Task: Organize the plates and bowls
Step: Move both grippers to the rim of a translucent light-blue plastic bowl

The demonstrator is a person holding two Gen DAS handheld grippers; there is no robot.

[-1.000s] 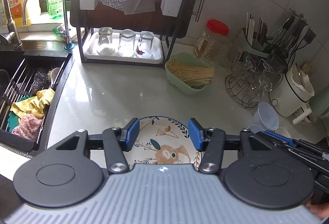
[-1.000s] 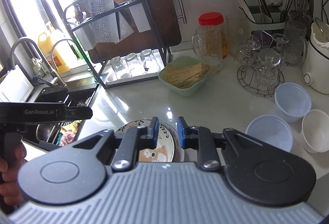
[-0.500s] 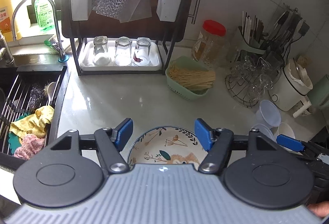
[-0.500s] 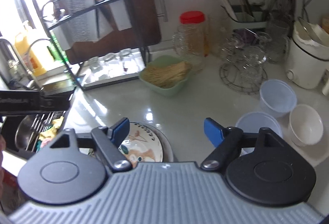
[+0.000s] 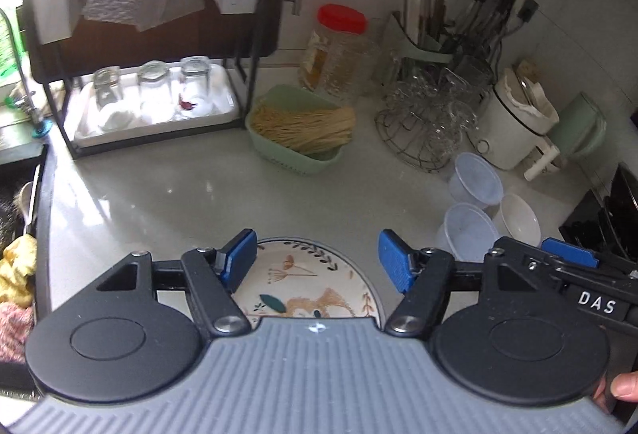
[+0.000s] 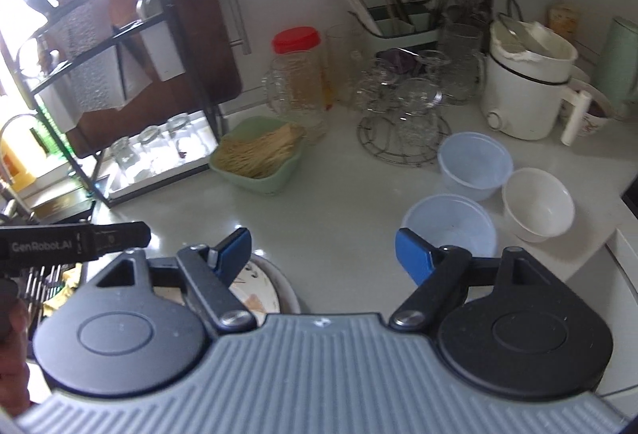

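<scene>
A patterned plate [image 5: 307, 282] lies on the counter's front edge, right below my open, empty left gripper [image 5: 319, 262]; it also shows in the right wrist view [image 6: 259, 286]. My right gripper [image 6: 323, 250] is open and empty, over the counter between the plate and the bowls. Two clear plastic bowls [image 6: 450, 226] [image 6: 474, 164] and a white bowl [image 6: 536, 208] stand at the right; they also show in the left wrist view [image 5: 468, 230] [image 5: 476, 182] [image 5: 518, 220].
A green basket of noodles [image 5: 299, 129], a red-lidded jar [image 5: 339, 47], a wire stand of glasses [image 5: 426, 119] and a white cooker [image 5: 514, 123] line the back. A black rack with glasses [image 5: 155, 95] stands back left. The sink [image 5: 16, 234] lies left.
Both views have swung right toward the bowls. My right gripper opened from nearly shut to wide. My left gripper opened a little wider over the plate.
</scene>
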